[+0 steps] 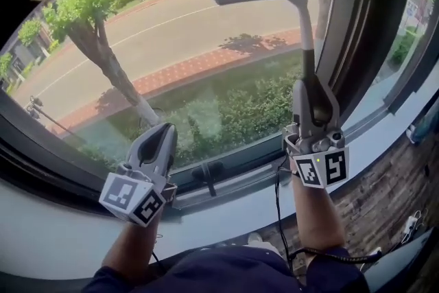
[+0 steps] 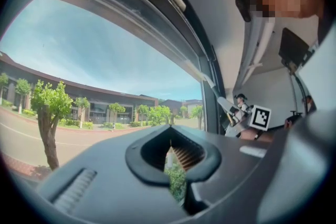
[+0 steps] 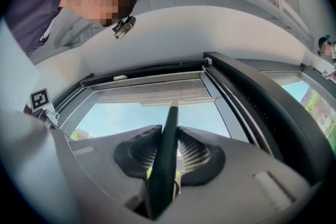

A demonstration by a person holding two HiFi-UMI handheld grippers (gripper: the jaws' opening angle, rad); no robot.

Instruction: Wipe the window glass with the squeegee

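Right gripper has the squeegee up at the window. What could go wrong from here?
1. The right gripper clamps only the low end of the squeegee handle. The blade sits far above, so pressing on the glass may twist it in the jaws.
2. The blade's right end is close to the window frame, and a sideways stroke could snag there.
3. The left gripper is shut and empty, so it gives no support.

Grey left gripper (image 1: 164, 131) and right gripper (image 1: 313, 83) bear black-and-white marker cubes (image 1: 134, 199) (image 1: 320, 170); the squeegee (image 1: 306, 31) seems dark grey.
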